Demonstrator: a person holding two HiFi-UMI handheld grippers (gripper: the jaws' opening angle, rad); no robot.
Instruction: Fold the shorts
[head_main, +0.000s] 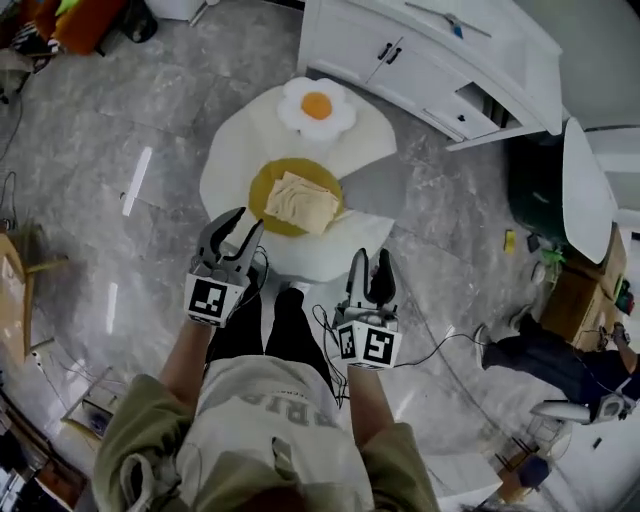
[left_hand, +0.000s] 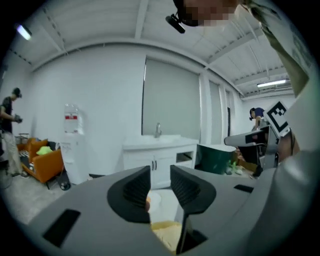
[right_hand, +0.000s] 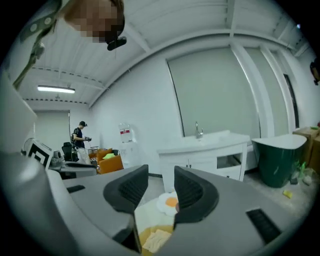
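Grey marble floor with a white egg-shaped rug in front of a white sink cabinet. Folded pale yellow shorts lie on the rug's round yellow patch, beside an egg cushion. Left gripper and right gripper are held up in front of the person, clear of the shorts; left fingers and right fingers each stand narrowly apart with nothing between them.

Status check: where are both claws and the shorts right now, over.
Left claw open, empty. Right claw open, empty. Shorts lie folded on yellow cushion, clear of both. Nothing blocking.
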